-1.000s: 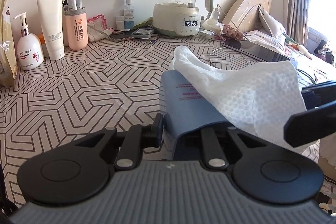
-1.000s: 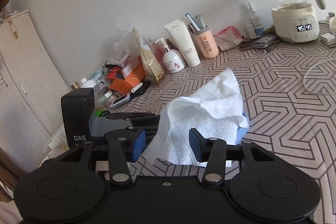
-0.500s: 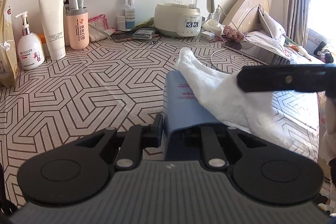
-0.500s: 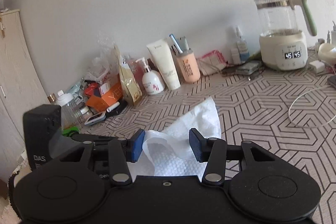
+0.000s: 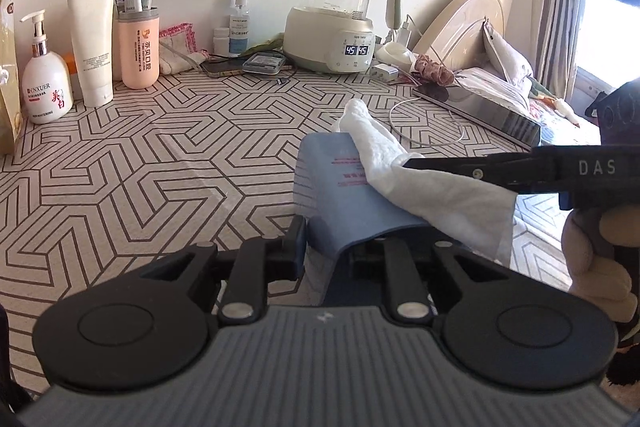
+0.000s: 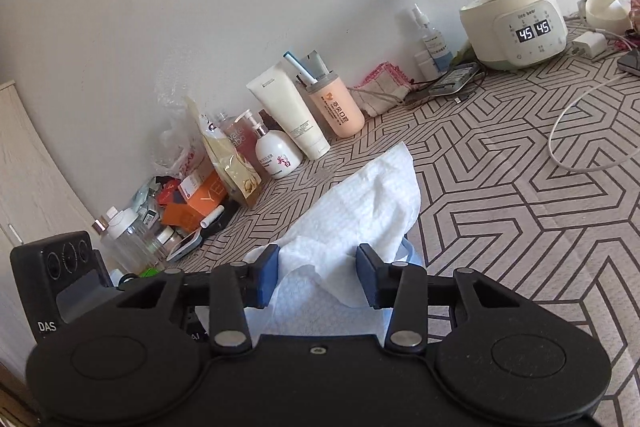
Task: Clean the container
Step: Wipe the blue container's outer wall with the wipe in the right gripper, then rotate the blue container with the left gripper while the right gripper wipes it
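**Wipe laid on the blue container, both grippers at work**

The container [image 5: 340, 203], a soft blue thing with red print on its side, is held up off the patterned desk [image 5: 132, 171], near the desk's front edge. The left gripper [image 5: 344, 251] has its fingers closed on the container's near end; one finger [image 5: 297, 247] shows on its left flank, and the other is hidden behind the blue wall. A white wipe [image 5: 432, 187] is draped over the container's top and right side, one twisted corner reaching out past its far end.

From the right wrist view, the right gripper [image 6: 316, 275] holds that wipe [image 6: 360, 211]: its blue pads sit either side of a bunched fold, a fair gap between them, the cloth filling it. They look pressed in on the fold, though how firmly I cannot tell. A pale blue edge of the container [image 6: 410, 255] peeps out beneath. In the left wrist view, the right gripper comes in flat from the right, laid on the wipe, with the person's hand [image 5: 600, 251] behind it.

I judge the wiping itself is the step in hand: cloth on the surface, one gripper steadying, one working. The next stroke wants the left grip kept steady, since the soft wall could buckle, and the right keeping hold of the fold while drawing the cloth along the blue surface. Which parts are already wiped, I cannot tell.

Behind stand a kettle [image 5: 340, 7] reading 45, a pink cup [image 5: 140, 51], a tube [image 5: 91, 35] and a pump bottle [image 5: 46, 87].
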A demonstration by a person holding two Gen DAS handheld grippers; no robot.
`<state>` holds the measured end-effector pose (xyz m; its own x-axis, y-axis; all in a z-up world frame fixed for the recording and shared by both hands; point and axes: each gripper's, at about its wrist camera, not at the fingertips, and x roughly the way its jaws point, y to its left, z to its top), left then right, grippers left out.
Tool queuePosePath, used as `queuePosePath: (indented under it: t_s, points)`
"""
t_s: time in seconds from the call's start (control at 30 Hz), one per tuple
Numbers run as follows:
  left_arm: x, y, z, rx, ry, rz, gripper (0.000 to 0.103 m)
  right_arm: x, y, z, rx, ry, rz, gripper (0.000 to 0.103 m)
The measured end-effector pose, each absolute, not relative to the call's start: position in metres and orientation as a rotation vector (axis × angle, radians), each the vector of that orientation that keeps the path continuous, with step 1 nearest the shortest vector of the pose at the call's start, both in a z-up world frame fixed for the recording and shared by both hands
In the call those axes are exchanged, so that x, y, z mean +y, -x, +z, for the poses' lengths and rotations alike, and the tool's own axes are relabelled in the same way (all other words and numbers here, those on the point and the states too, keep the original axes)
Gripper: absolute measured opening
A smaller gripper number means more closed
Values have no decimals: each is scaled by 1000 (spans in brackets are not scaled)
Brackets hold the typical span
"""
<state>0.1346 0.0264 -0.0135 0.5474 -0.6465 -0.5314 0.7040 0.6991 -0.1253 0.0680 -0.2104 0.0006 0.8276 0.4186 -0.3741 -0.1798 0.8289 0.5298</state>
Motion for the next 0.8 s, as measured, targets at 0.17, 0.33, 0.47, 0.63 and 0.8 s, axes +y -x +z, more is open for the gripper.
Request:
queuePosePath:
  t_s: [0.17,0.33,0.47,0.63,0.8]
  points:
    - [23,-131,-14,566,-136,-778,17,-184,-48,13,435,-311,289,23]
    - [25,-132,-12,561,-129,-781,17,-182,-40,17,439,-265,327,10]
    - [23,-131,-14,558,-147,-776,17,-195,-48,19,466,-300,310,7]
    - [21,-130,-15,555,-169,-770,17,-219,-65,11,479,-359,222,8]
    - [18,-129,-17,551,-191,-764,17,-218,-71,5,483,-403,246,9]
